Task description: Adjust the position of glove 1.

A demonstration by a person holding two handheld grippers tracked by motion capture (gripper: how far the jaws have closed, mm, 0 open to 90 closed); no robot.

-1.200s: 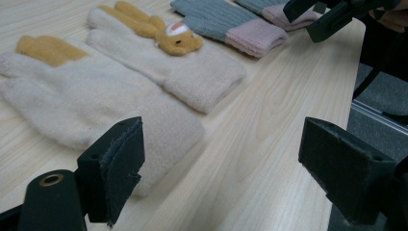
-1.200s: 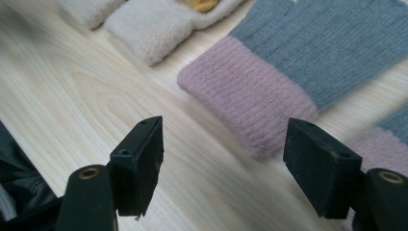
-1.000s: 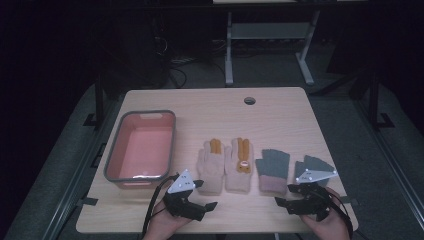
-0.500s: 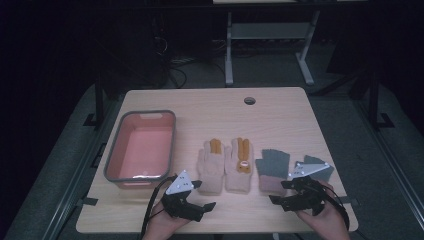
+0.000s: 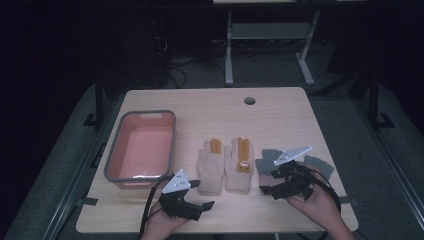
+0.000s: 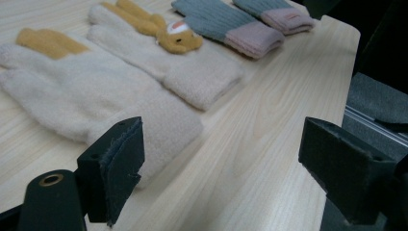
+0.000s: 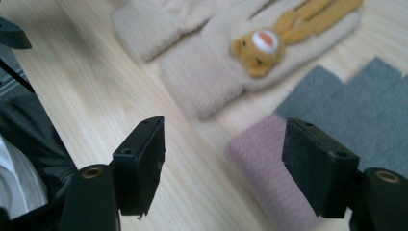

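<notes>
High view: a pale wood counter (image 5: 280, 115) in a dark room, pink tub (image 5: 141, 146) at left, cream gloves (image 5: 225, 165) mid-front, grey gloves (image 5: 267, 161) beside them. Left gripper view: left hand-held gripper (image 6: 231, 168) spread apart near a cream cuff. Right gripper view: right hand-held gripper (image 7: 235, 166) wide apart above a grey glove's pink cuff (image 7: 269, 166).

You have no readable text, label, brand or number anywhere here; the cream glove (image 6: 159, 53) at the upper middle of your left gripper view carries only a stitched bear face, not lettering
</notes>
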